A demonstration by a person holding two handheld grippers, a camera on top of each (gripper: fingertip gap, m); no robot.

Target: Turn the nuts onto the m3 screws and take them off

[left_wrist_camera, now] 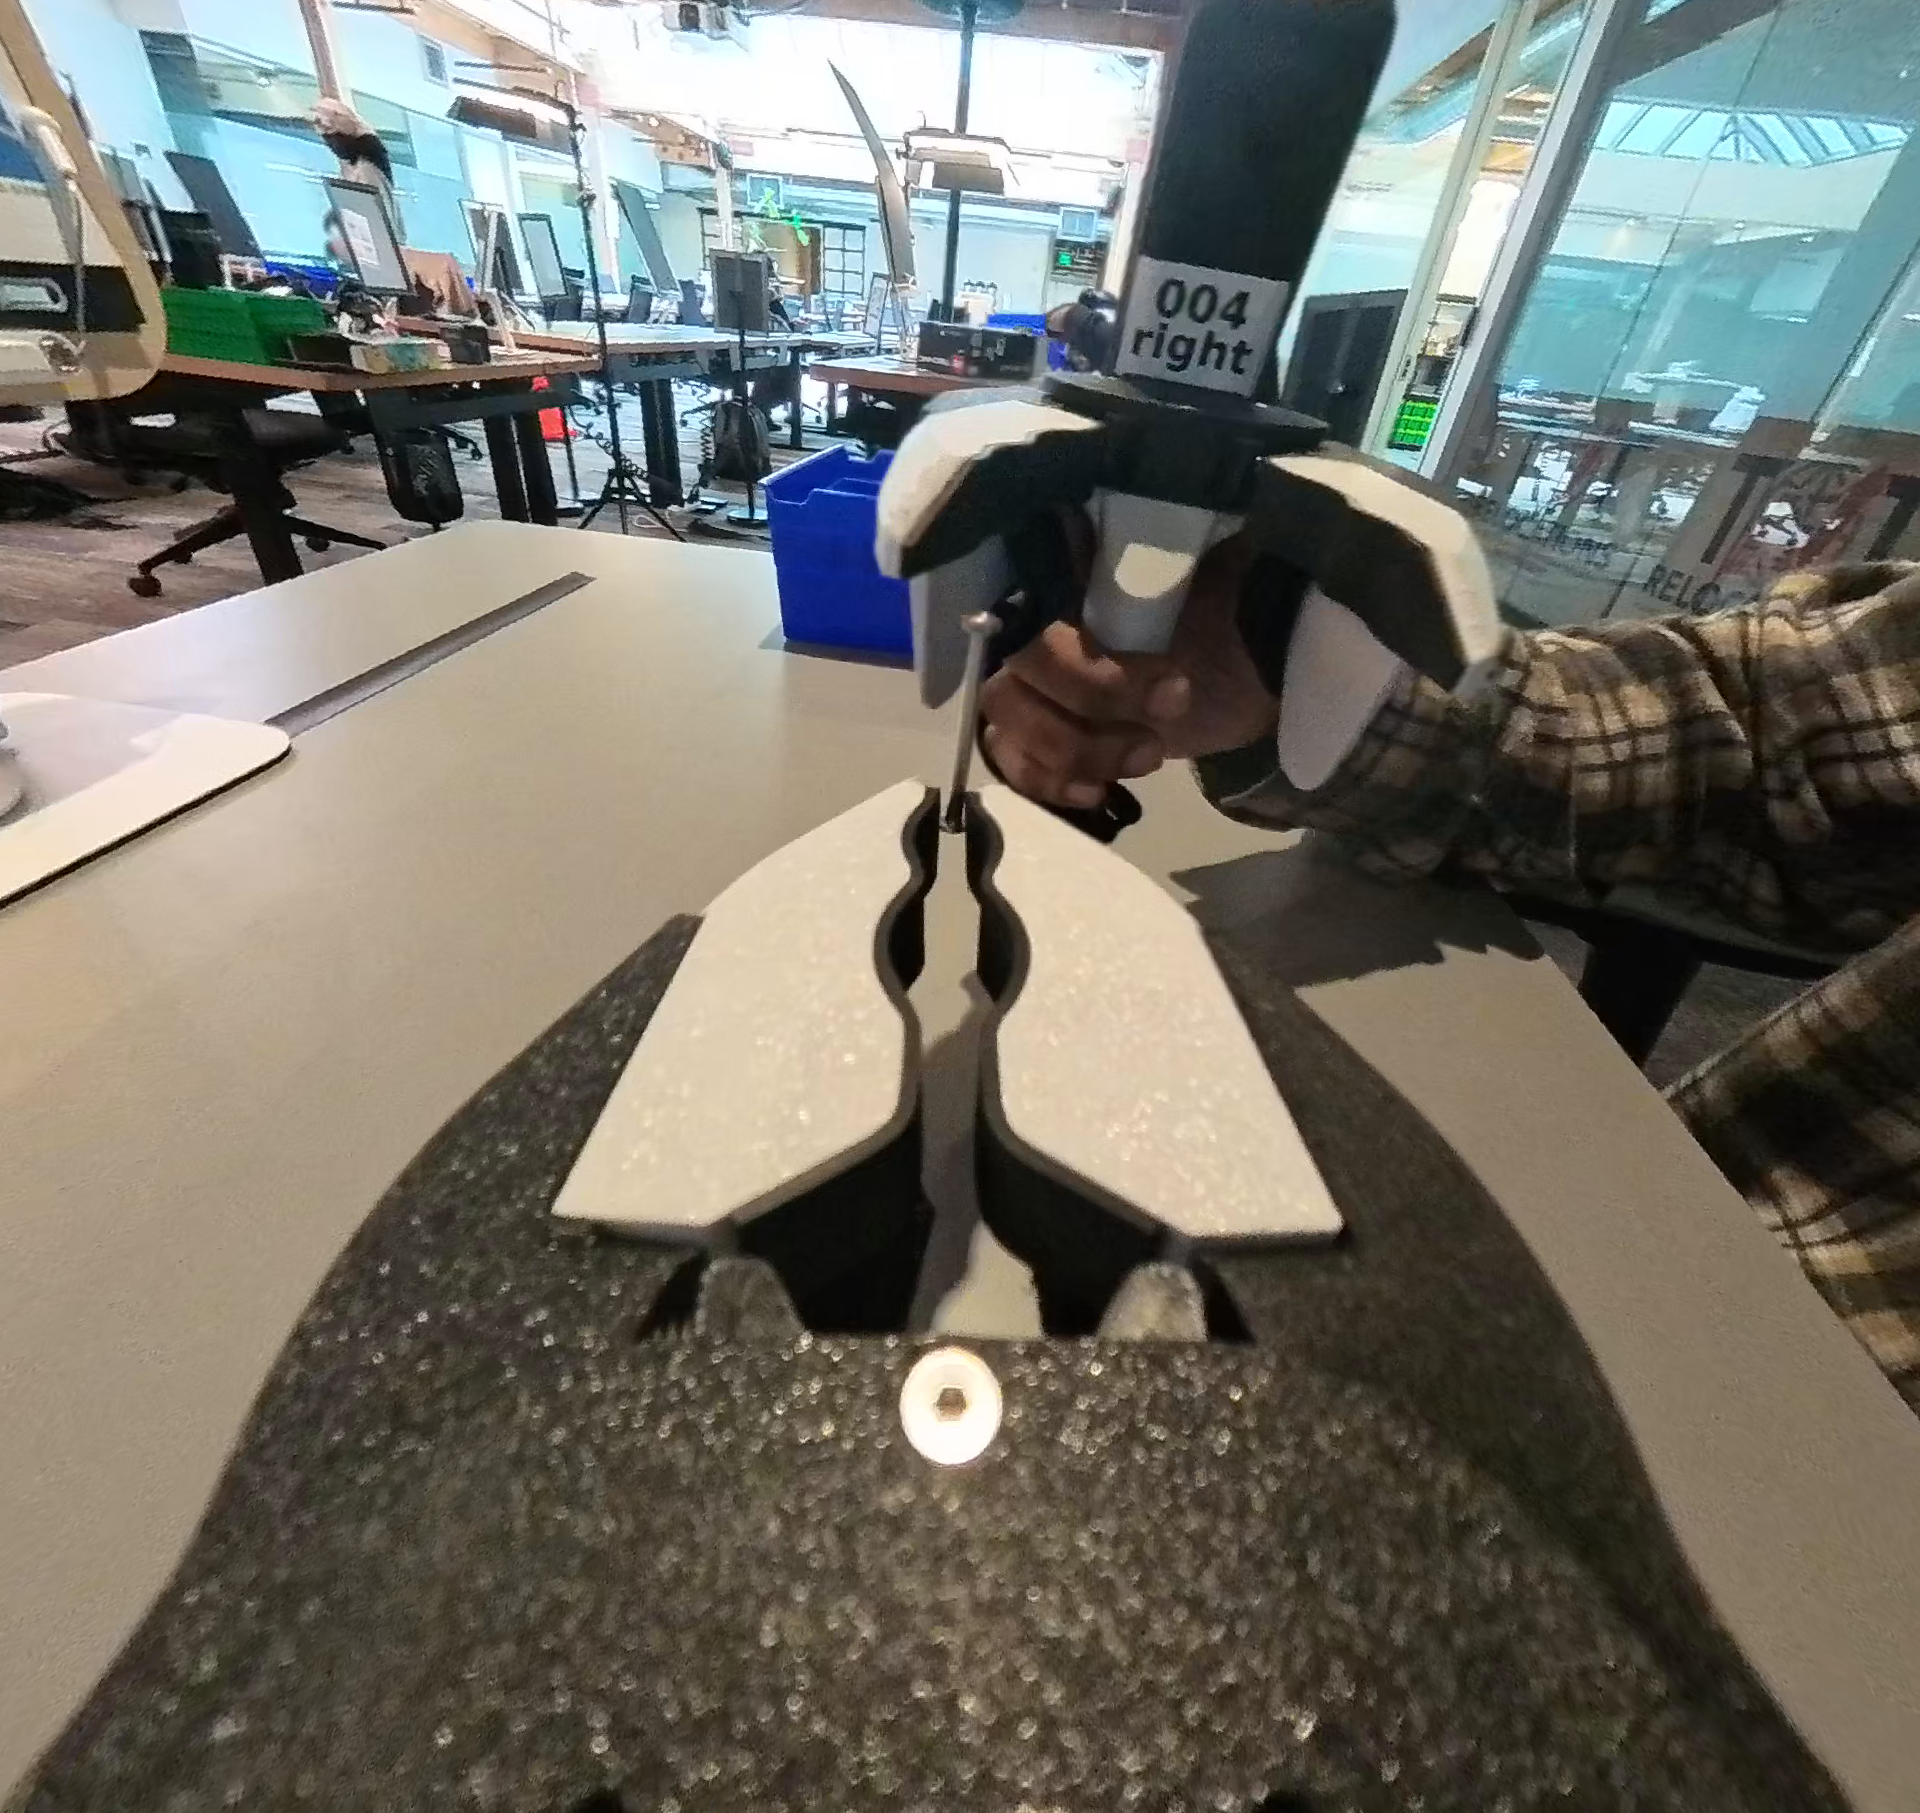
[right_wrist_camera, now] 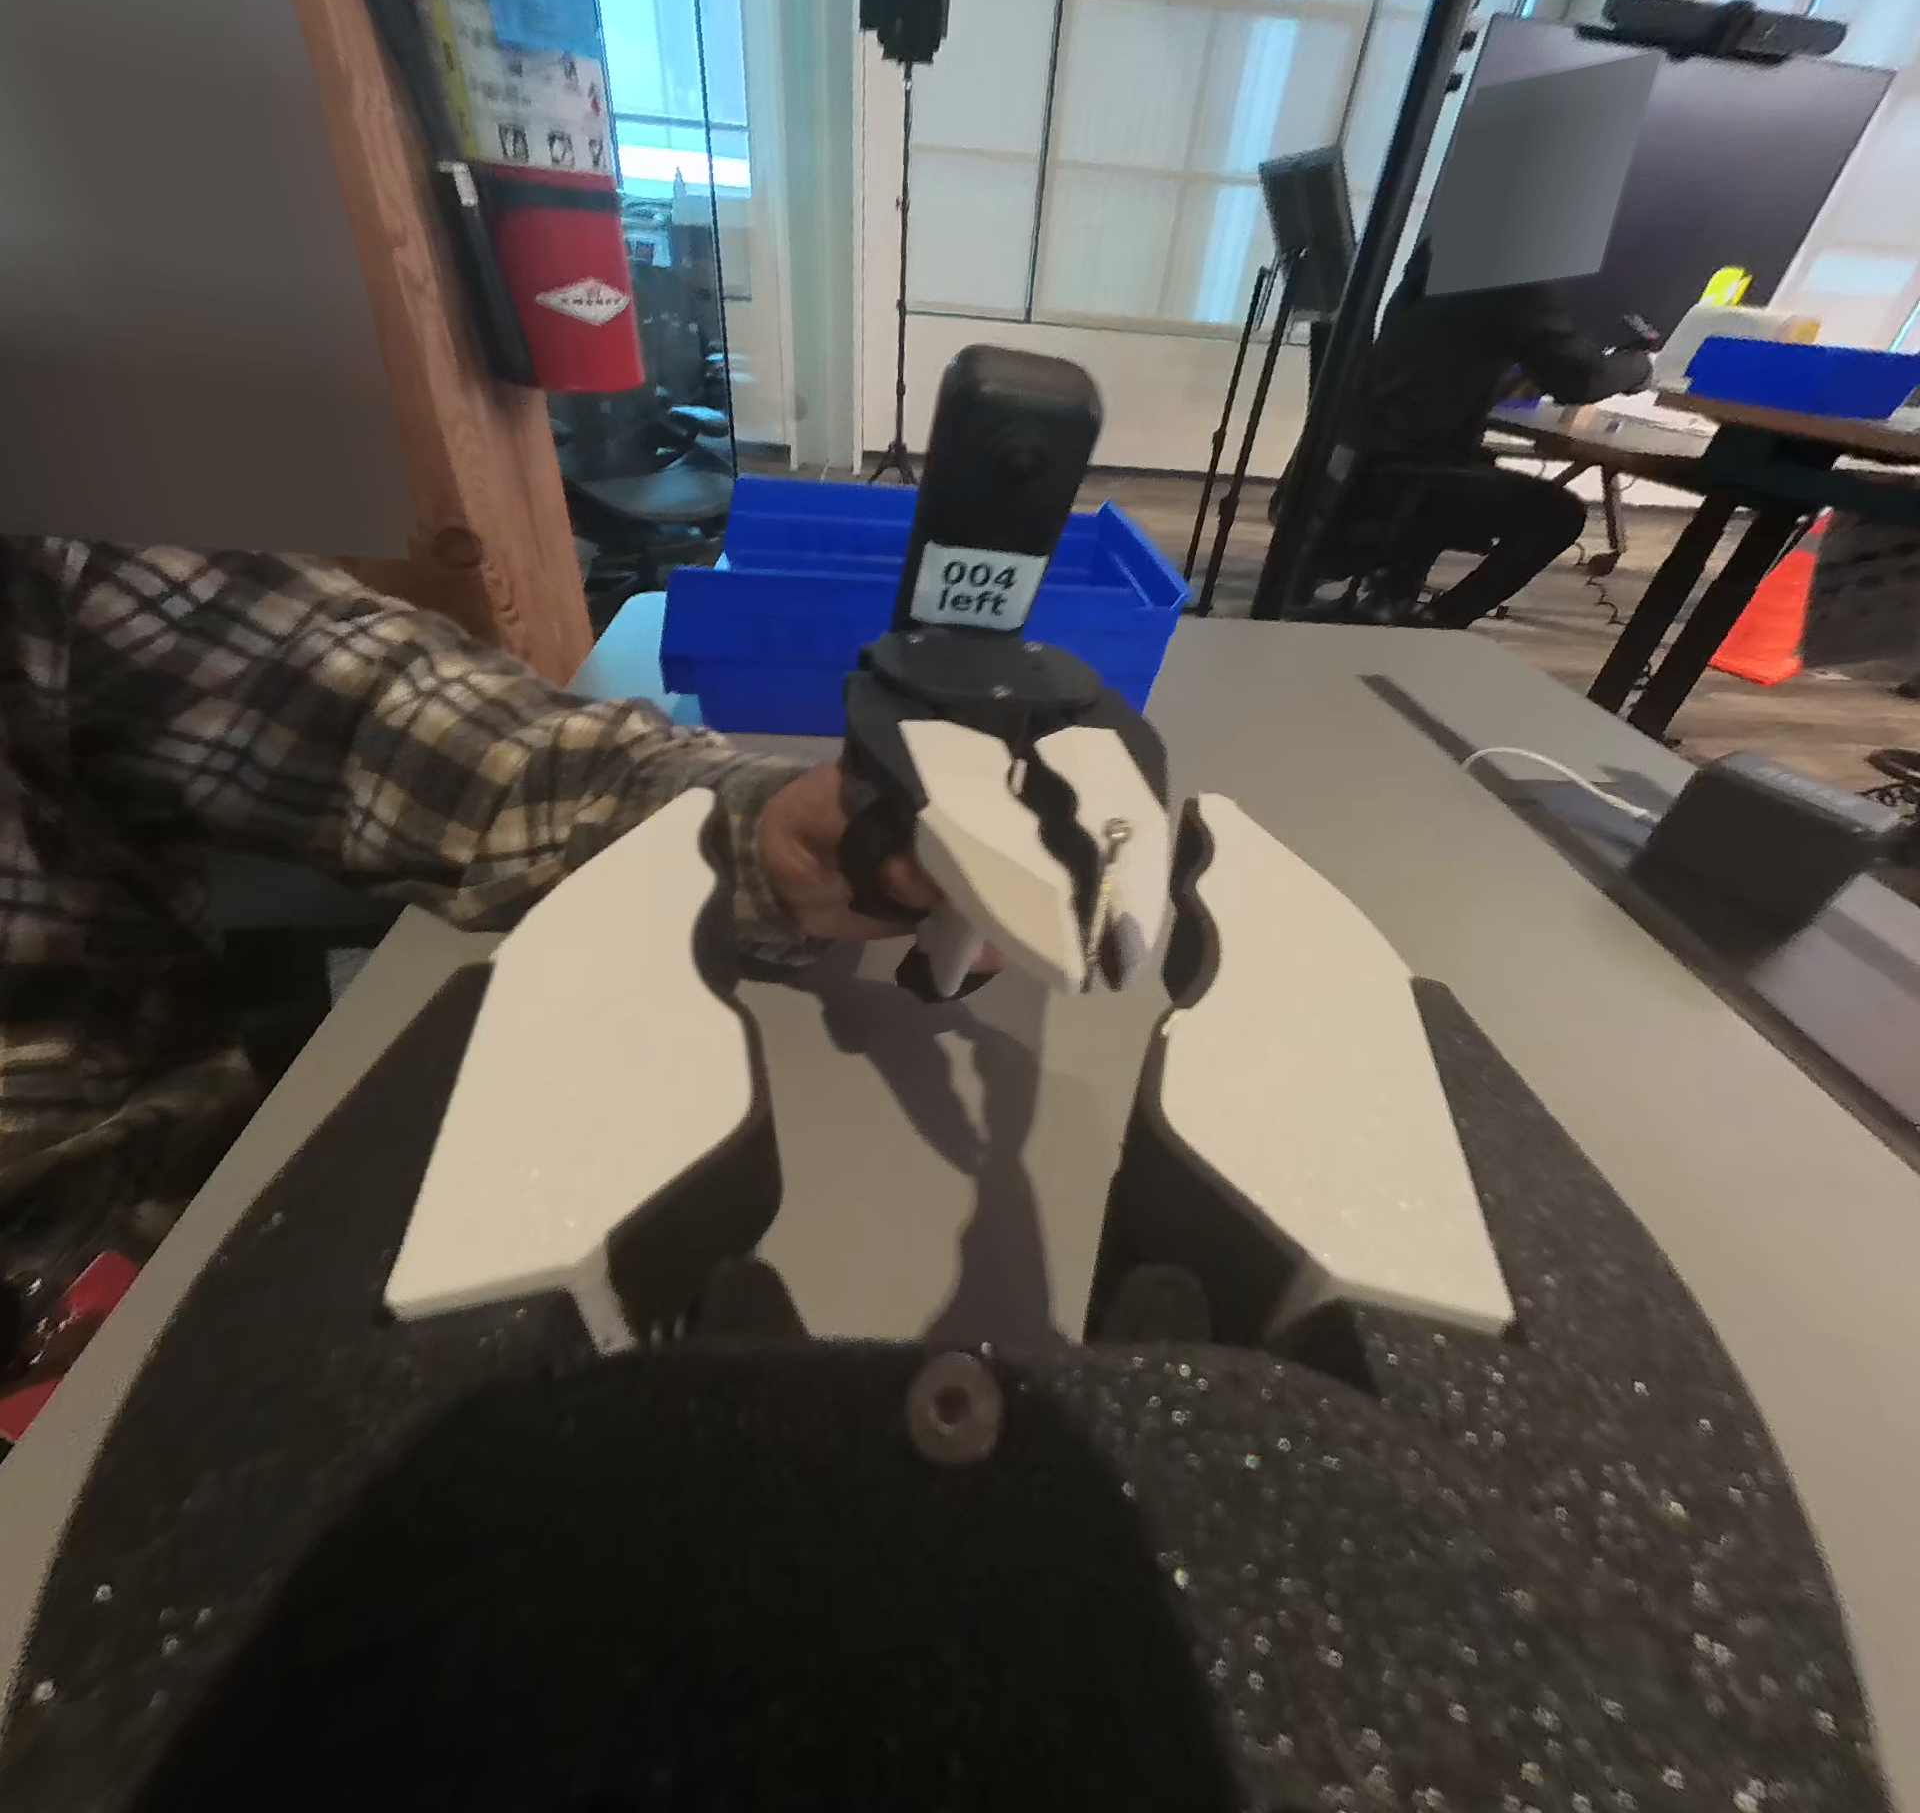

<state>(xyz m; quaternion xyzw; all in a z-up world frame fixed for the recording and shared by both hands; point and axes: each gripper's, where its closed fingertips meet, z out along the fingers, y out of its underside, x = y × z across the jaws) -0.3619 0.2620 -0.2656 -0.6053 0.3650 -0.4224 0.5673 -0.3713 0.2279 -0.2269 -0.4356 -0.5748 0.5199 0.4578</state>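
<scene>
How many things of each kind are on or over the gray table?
Grippers: 2, the left gripper and the right gripper
Screws: 1, the screw pinched in the left one's fingers
Blue bins: 1, the blue bin
Total: 4

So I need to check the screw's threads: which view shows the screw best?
The left wrist view: the screw stands up sharp from the left gripper fingertips, head topmost. The right wrist view shows it smaller, partly hidden between those fingers.
</scene>
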